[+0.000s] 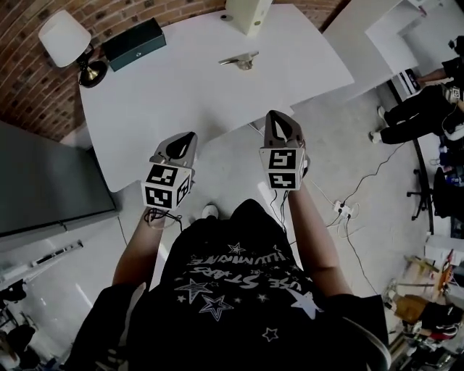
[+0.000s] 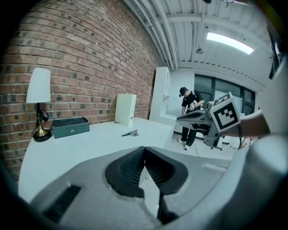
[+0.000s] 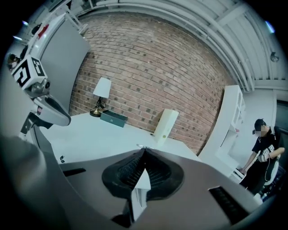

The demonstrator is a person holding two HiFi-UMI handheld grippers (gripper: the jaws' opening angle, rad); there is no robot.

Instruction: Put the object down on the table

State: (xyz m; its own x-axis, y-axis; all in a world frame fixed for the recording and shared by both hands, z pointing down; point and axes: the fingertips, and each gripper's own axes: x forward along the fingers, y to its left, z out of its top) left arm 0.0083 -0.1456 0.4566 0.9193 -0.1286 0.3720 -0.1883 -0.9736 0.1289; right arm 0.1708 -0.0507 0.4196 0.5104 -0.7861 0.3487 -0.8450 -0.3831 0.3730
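Watching from the side: the person has both tools pulled back to the near edge of the white worktop (image 1: 181,94), not over anything. The left tool (image 2: 144,149) has its jaws pressed together with nothing in them. The right tool (image 3: 144,153) is the same, tips meeting and empty. My guess is the put-down is already done and the tools are just parked clear of it.

The only loose thing out there is a small metal object (image 1: 239,61) lying flat toward the far side of the worktop, well apart from both tools. Some clip or plier-ish thing, I can't tell which.

The rest is tidy. There's a lamp (image 1: 64,40) and a dark green box (image 1: 133,43) in the far left corner by the brick wall (image 1: 29,87), and 1 pale upright binder (image 1: 248,14) at the back. Cables (image 1: 341,210) trail over the grey floor on the right, and 1 other person (image 2: 189,108) is busy over there.
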